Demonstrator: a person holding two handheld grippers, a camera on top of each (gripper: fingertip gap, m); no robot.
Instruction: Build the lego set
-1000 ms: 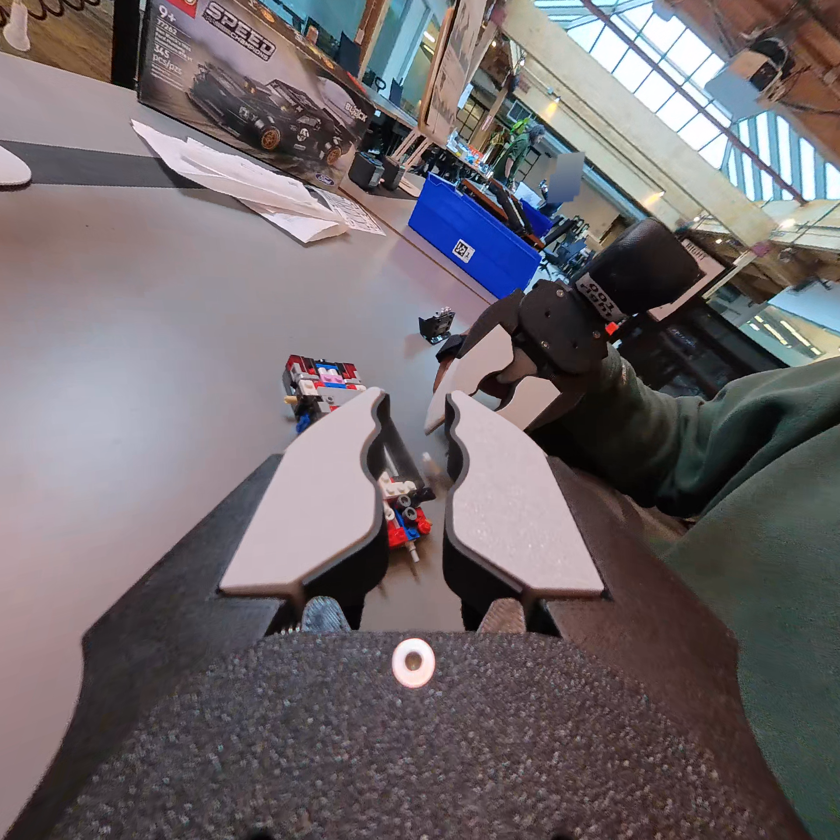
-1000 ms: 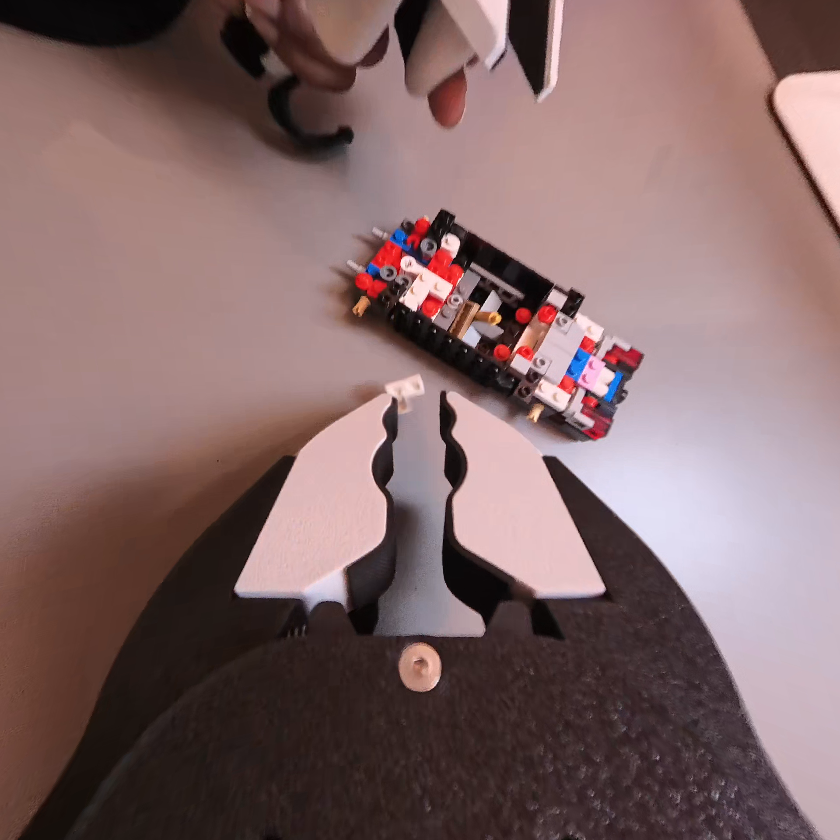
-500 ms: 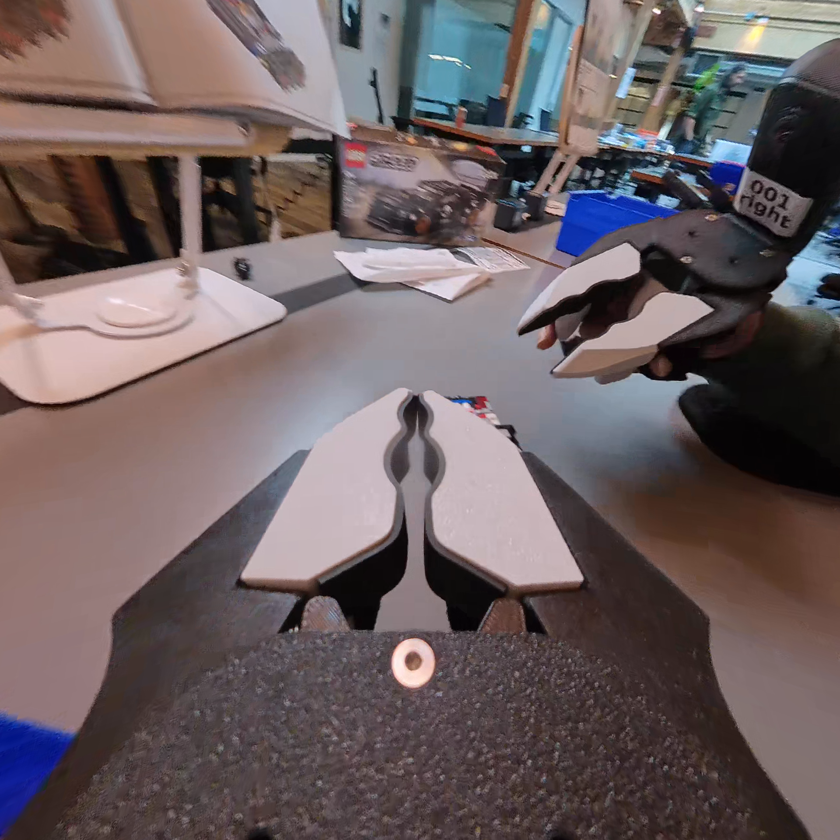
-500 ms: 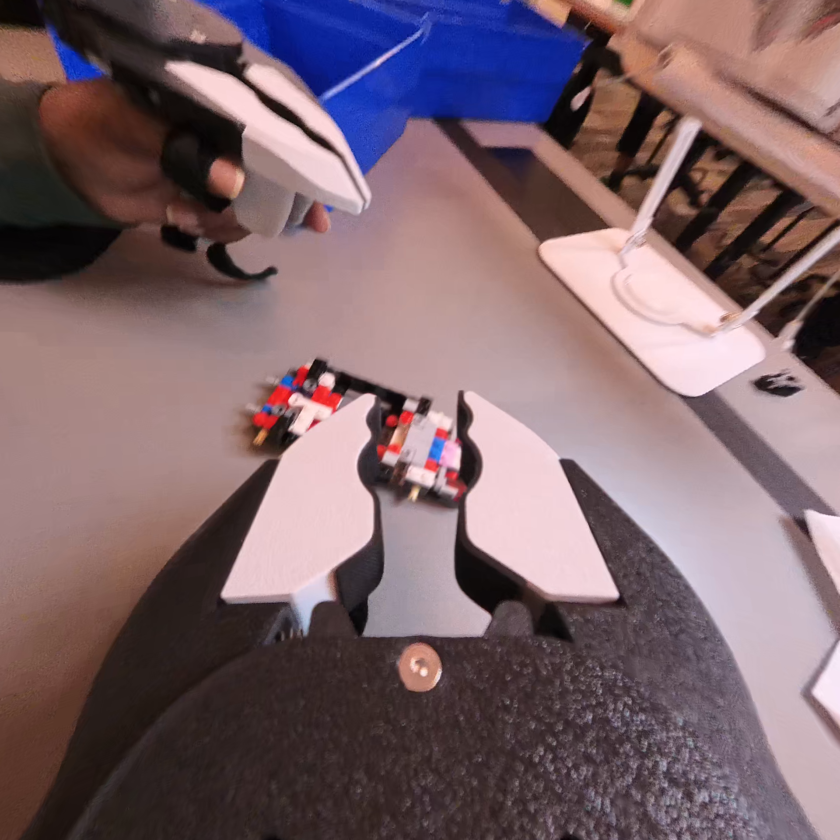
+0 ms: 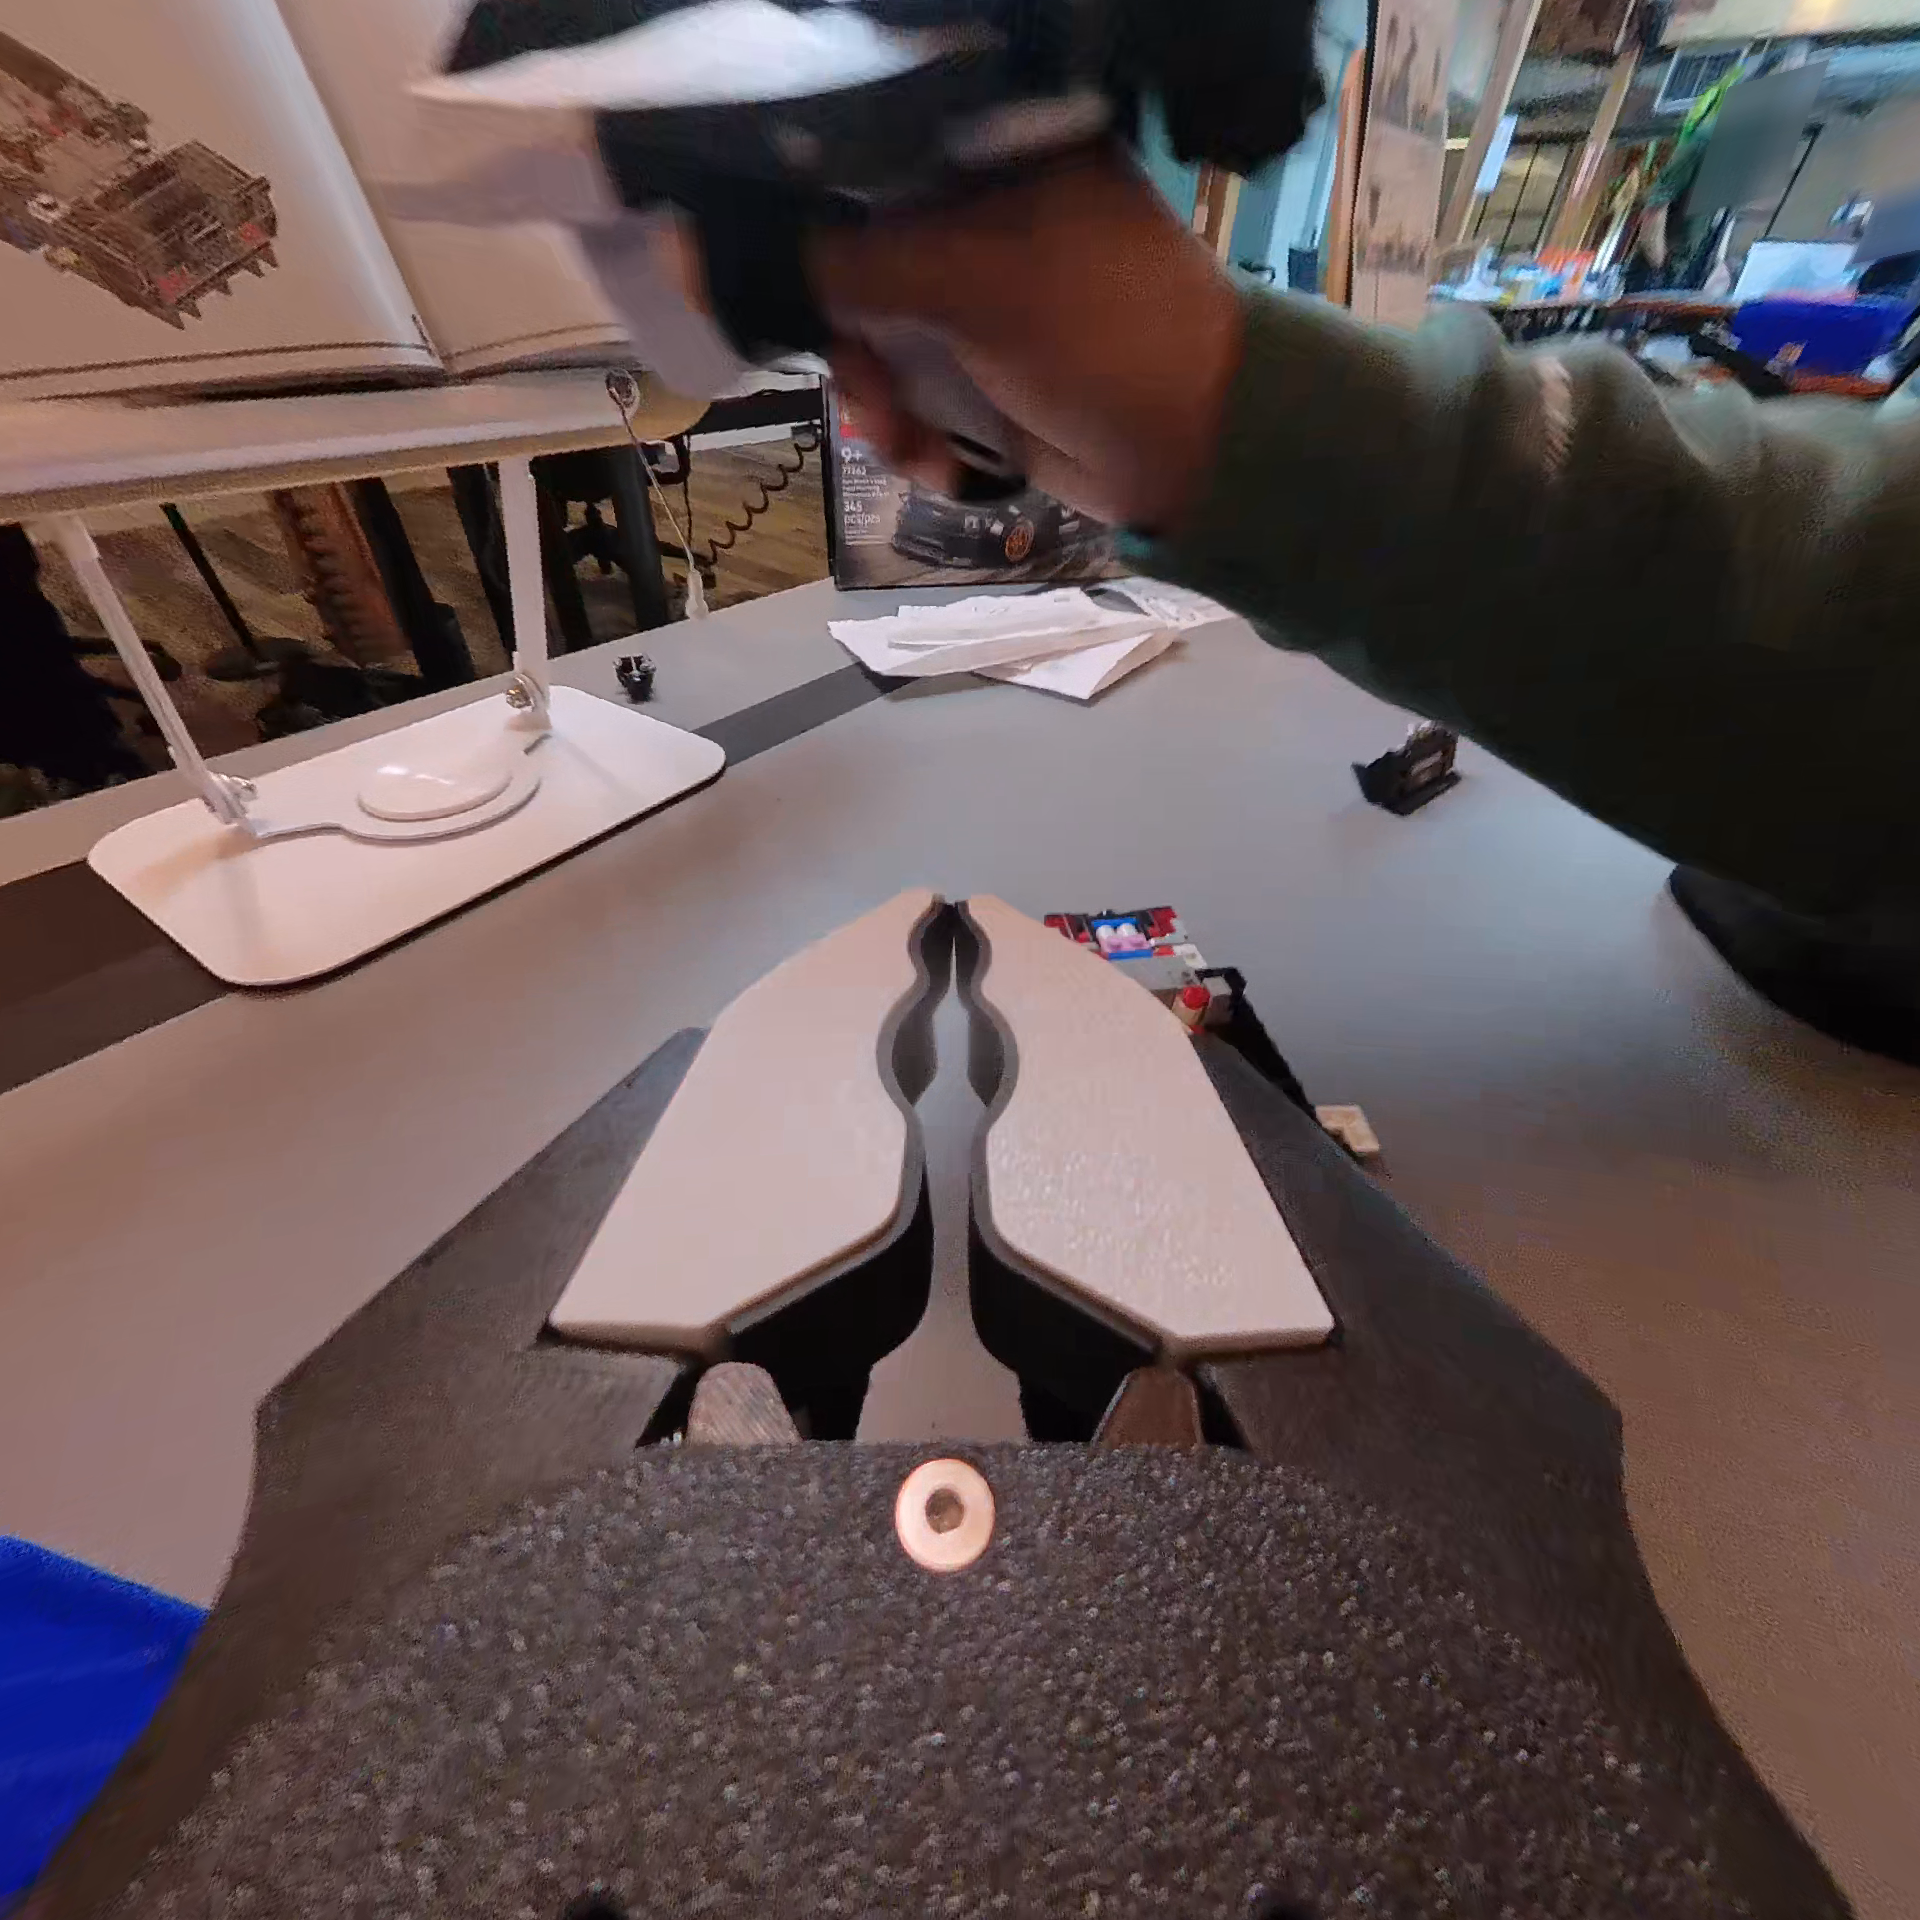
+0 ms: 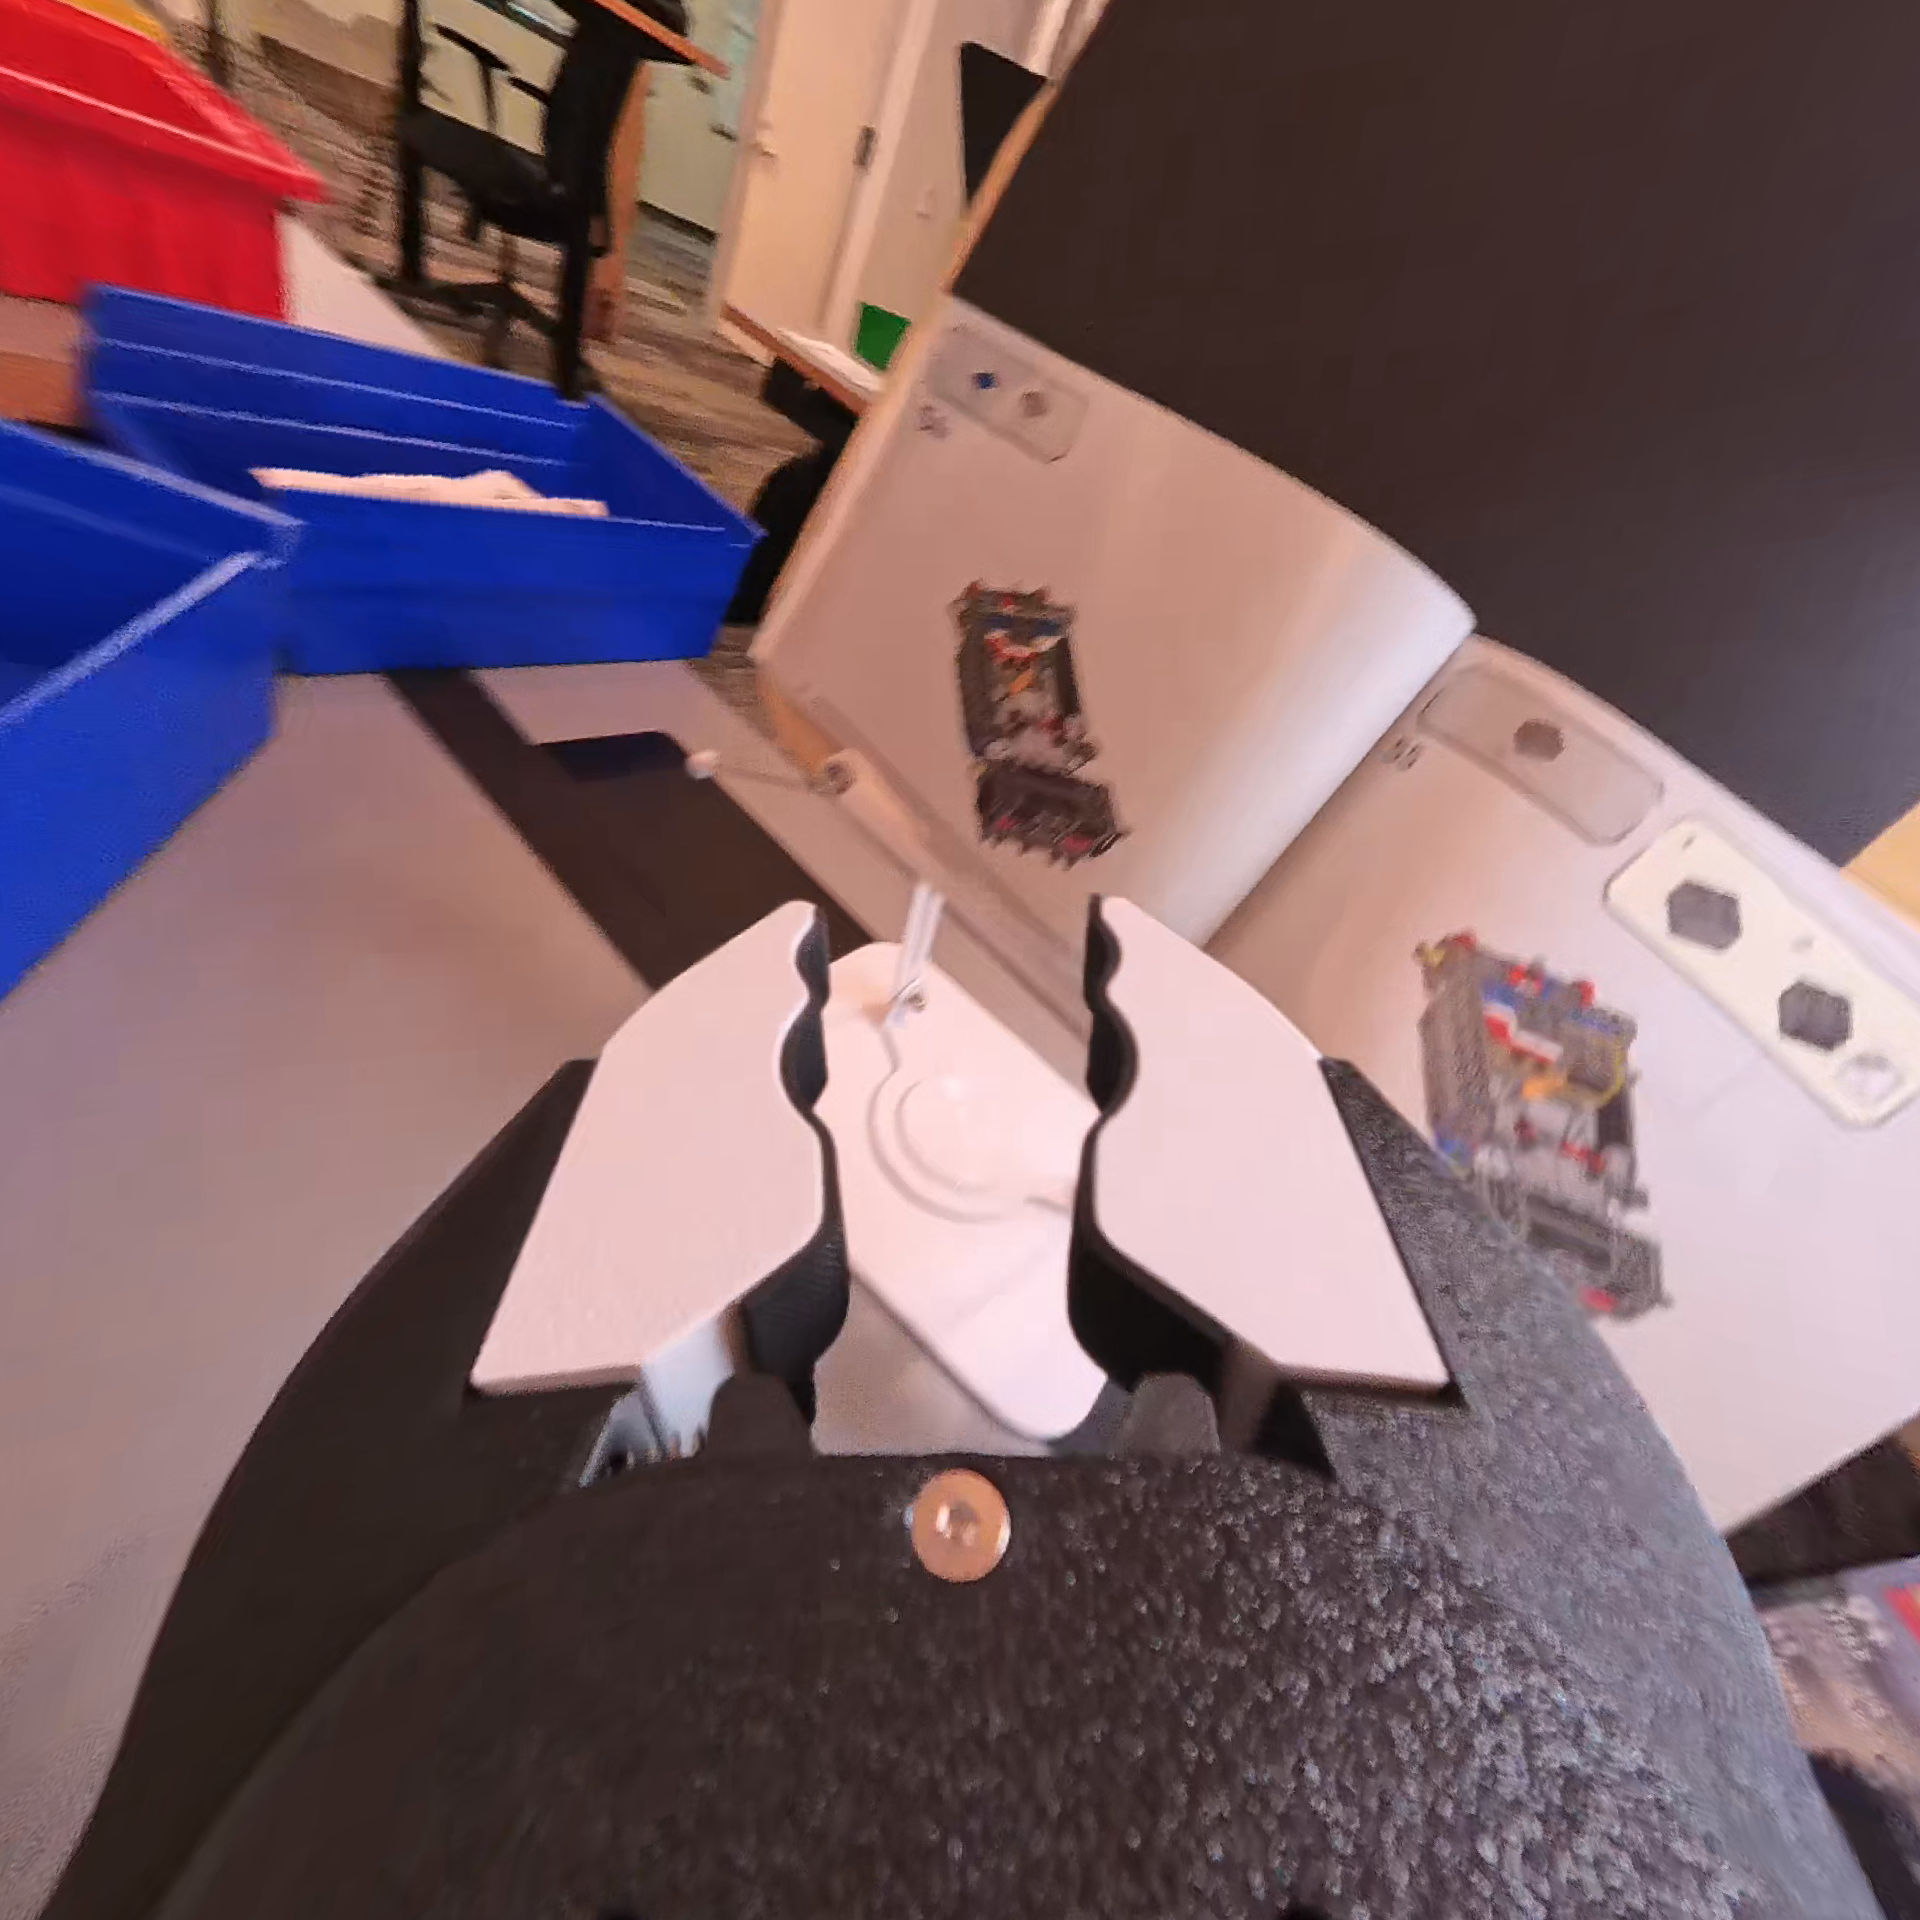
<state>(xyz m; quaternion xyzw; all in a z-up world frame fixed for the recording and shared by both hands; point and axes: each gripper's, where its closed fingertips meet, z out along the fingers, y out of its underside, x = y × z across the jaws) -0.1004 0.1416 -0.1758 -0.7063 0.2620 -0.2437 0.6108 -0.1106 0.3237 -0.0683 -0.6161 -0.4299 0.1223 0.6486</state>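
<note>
The part-built lego car [image 5: 1127, 940], black with red, blue and white bricks, lies on the grey table [image 5: 1455, 1299] just right of my left gripper [image 5: 954, 909]. It is partly hidden by the right finger. The left gripper is shut and empty, low over the table. A small white piece [image 5: 1348, 1129] lies loose beside it. My right gripper [image 6: 953, 914] is open and empty, raised and pointing at the open instruction booklet [image 6: 1195, 644]. The hand that holds it [image 5: 1039, 332] shows blurred at the top of the left wrist view.
The booklet rests on a white stand with a flat base [image 5: 416, 810] at the back left. A lego box [image 5: 935, 509] and loose papers [image 5: 1008, 639] lie at the back. A small black part [image 5: 1408, 769] sits right. Blue bins [image 6: 416, 520] and a red bin [image 6: 125, 197] stand to the left. Some 20 cm of space lies between my two pairs of fingers. The part-built lego car [image 5: 1127, 940] lies some 15 cm from my left tips, 25 cm from my right tips.
My right gripper rose from over the car toward the booklet and opened wider. My left gripper, open by the car a second ago, closed and has stayed shut, empty.
</note>
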